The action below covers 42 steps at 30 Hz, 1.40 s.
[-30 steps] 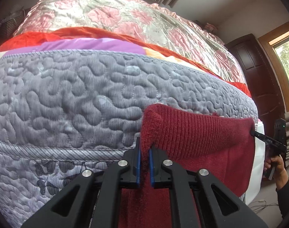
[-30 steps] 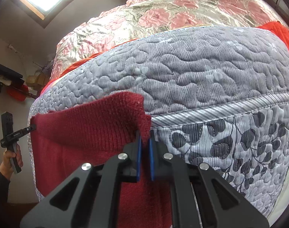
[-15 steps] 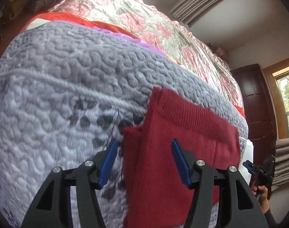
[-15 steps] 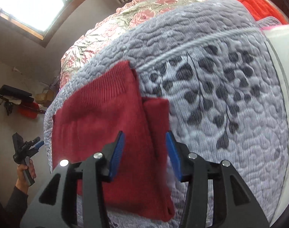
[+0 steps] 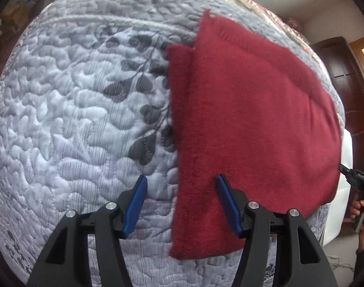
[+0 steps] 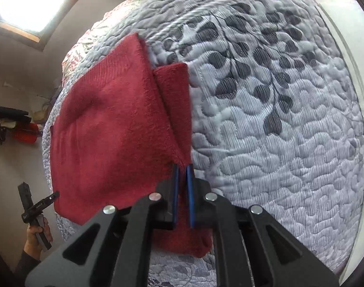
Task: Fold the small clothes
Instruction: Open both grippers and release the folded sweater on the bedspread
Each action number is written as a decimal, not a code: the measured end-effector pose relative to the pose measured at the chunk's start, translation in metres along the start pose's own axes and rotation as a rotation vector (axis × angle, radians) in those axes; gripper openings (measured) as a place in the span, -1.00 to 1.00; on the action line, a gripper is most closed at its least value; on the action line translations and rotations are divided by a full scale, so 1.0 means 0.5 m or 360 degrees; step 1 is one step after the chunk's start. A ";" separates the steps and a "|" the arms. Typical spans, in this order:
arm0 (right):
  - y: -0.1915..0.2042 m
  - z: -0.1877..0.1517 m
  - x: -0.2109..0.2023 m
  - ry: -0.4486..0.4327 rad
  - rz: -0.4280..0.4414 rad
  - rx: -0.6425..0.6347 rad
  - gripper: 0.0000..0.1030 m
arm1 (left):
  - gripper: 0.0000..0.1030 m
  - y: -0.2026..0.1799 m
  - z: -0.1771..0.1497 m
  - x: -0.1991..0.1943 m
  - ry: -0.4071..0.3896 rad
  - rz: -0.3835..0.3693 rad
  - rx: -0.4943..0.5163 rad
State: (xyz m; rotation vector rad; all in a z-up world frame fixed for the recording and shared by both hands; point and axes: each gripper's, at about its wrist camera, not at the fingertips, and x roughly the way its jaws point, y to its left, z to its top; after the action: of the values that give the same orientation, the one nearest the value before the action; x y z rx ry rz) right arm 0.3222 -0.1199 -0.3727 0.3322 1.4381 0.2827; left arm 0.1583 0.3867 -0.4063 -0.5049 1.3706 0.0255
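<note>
A dark red knitted garment (image 5: 253, 119) lies folded flat on the grey quilted bedcover (image 5: 74, 119), with a narrow folded flap along one side. In the left wrist view my left gripper (image 5: 182, 201) is open and hovers over the garment's left edge; nothing is pinched between its blue pads. In the right wrist view the same garment (image 6: 110, 131) shows, and my right gripper (image 6: 182, 186) is shut on its right edge, just below the flap (image 6: 174, 91). Each view also catches the other gripper, held by a hand at the garment's far side.
The quilt (image 6: 277, 143) with its dark leaf print covers the bed. A white mattress edge (image 6: 344, 47) runs along the right. A dark wooden door (image 5: 337, 71) stands behind the bed. A window (image 6: 26, 2) glows at top left. A hand (image 6: 36, 236) is low at the left.
A second ago both grippers were shut on the garment. Half a second ago both stood open over it. Now the right has shut on its edge; the left stays open, closer.
</note>
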 end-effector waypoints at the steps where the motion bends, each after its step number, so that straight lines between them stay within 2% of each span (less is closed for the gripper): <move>1: -0.004 -0.002 0.005 0.0024 0.0000 -0.0010 -0.89 | 0.21 0.010 0.001 0.007 0.0016 -0.0023 -0.0039; 3: 0.006 -0.008 -0.003 0.0015 0.0089 -0.0035 -0.74 | 0.20 0.015 0.000 0.001 0.0010 -0.0045 -0.0069; 4: 0.010 -0.012 -0.017 -0.0011 0.0134 -0.0034 -0.60 | 0.18 0.014 -0.002 -0.012 -0.0010 -0.0045 -0.0075; 6: 0.011 -0.024 -0.036 -0.0032 0.0180 -0.0008 -0.09 | 0.18 0.010 -0.007 -0.049 -0.0092 -0.0088 -0.0081; 7: 0.009 -0.034 -0.042 -0.0036 0.0162 -0.0002 -0.06 | 0.18 0.005 -0.012 -0.069 -0.0131 -0.0143 -0.0081; 10: -0.011 -0.077 -0.037 0.0030 0.0138 0.0011 -0.06 | 0.20 -0.022 -0.039 -0.111 -0.0206 -0.0307 -0.0036; 13: -0.025 -0.117 -0.002 0.0125 0.0119 0.0016 -0.07 | 0.20 -0.057 -0.070 -0.091 -0.0135 -0.0326 0.0042; 14: -0.025 -0.127 0.012 0.0166 0.0131 0.0008 -0.21 | 0.20 -0.064 -0.079 -0.071 -0.0099 -0.0267 0.0069; 15: -0.026 -0.135 0.024 0.0192 0.0115 -0.0012 -0.47 | 0.20 -0.070 -0.085 -0.053 -0.0075 -0.0190 0.0082; 17: -0.040 -0.143 0.036 0.0177 -0.0010 -0.0036 -0.45 | 0.20 -0.059 -0.090 -0.012 -0.0015 -0.0082 0.0057; 19: -0.058 -0.150 0.040 0.0188 -0.0039 -0.0001 -0.42 | 0.20 -0.051 -0.089 0.008 -0.0003 -0.0051 0.0042; 22: -0.042 -0.156 0.003 0.0145 -0.0070 -0.0074 -0.37 | 0.20 -0.059 -0.082 0.005 0.0003 -0.0041 0.0040; 25: 0.005 -0.151 -0.074 -0.0019 -0.0007 -0.0161 -0.39 | 0.23 -0.065 -0.070 -0.034 -0.0046 -0.0122 0.0005; 26: 0.024 -0.148 -0.087 -0.0050 0.0037 -0.0188 -0.39 | 0.28 -0.068 -0.072 -0.050 -0.0074 -0.0153 -0.0001; 27: 0.044 -0.149 -0.090 -0.0049 0.0091 -0.0212 -0.39 | 0.41 -0.068 -0.074 -0.064 -0.0103 -0.0165 -0.0002; 29: 0.076 -0.155 -0.058 0.0028 0.0184 -0.0251 -0.39 | 0.49 -0.066 -0.080 -0.063 -0.0094 -0.0140 -0.0008; 32: 0.102 -0.163 0.030 0.0145 0.0201 -0.0306 -0.39 | 0.48 -0.047 -0.094 -0.022 0.0011 -0.0083 -0.0055; 34: 0.091 -0.172 0.090 0.0231 0.0172 -0.0263 -0.39 | 0.48 -0.037 -0.098 0.007 0.0078 -0.0086 -0.0072; 35: 0.089 -0.175 0.114 0.0266 0.0138 -0.0252 -0.49 | 0.48 -0.034 -0.099 0.013 0.0075 -0.0096 -0.0069; 36: 0.083 -0.178 0.122 0.0257 0.0109 -0.0260 -0.57 | 0.48 -0.031 -0.098 0.014 0.0077 -0.0116 -0.0072; 38: 0.086 -0.174 0.107 0.0254 0.0087 -0.0249 -0.58 | 0.48 -0.024 -0.093 0.002 0.0096 -0.0152 -0.0109; 40: 0.101 -0.172 0.058 0.0193 0.0049 -0.0309 -0.47 | 0.50 -0.019 -0.074 -0.029 0.0088 -0.0233 -0.0137; 41: 0.123 -0.177 0.028 0.0138 -0.0001 -0.0399 -0.29 | 0.56 -0.013 -0.058 -0.048 0.0070 -0.0295 -0.0156; 42: 0.155 -0.185 0.007 0.0089 -0.0075 -0.0514 0.04 | 0.74 -0.006 -0.036 -0.067 0.0050 -0.0343 -0.0174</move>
State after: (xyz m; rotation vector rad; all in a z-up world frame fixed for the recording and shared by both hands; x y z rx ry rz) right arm 0.2313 -0.0425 -0.3552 0.0271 1.4259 0.4816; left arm 0.1352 0.3867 -0.3760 -0.7452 1.3441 -0.0840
